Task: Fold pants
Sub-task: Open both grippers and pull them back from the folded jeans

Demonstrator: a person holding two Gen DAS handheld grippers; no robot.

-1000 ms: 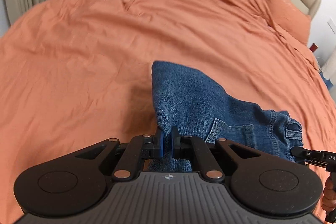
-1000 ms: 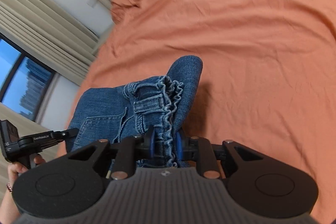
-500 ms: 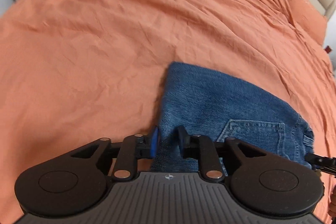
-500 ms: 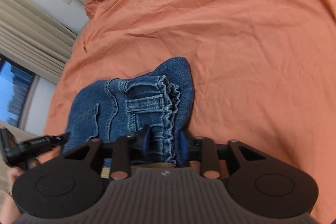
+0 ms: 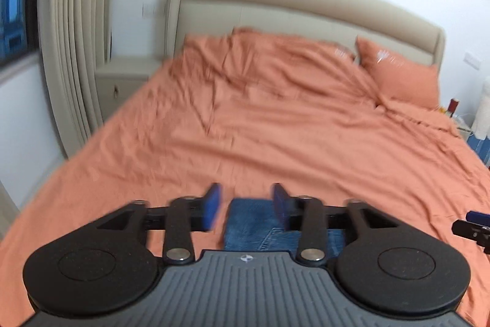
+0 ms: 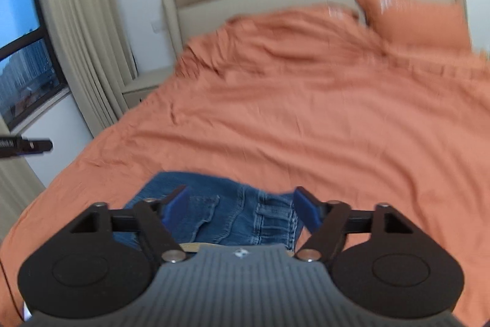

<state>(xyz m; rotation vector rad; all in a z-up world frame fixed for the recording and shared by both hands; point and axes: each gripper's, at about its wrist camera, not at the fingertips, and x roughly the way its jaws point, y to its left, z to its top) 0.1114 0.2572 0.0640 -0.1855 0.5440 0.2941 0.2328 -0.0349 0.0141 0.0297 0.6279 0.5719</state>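
Note:
The folded blue denim pants lie flat on the orange bedsheet near the foot of the bed. In the right wrist view the pants show a back pocket and the waistband with belt loops. My left gripper is open and empty, raised above the pants. My right gripper is open wide and empty, also above the pants. Part of the other gripper shows at the right edge of the left wrist view.
A beige headboard and an orange pillow stand at the far end. A nightstand, curtains and a window are on the left. Small items sit to the right of the bed.
Both grippers have opened fully, let go of the pants and lifted back. The views have tilted up toward the headboard. The pants now lie flat on the bed.

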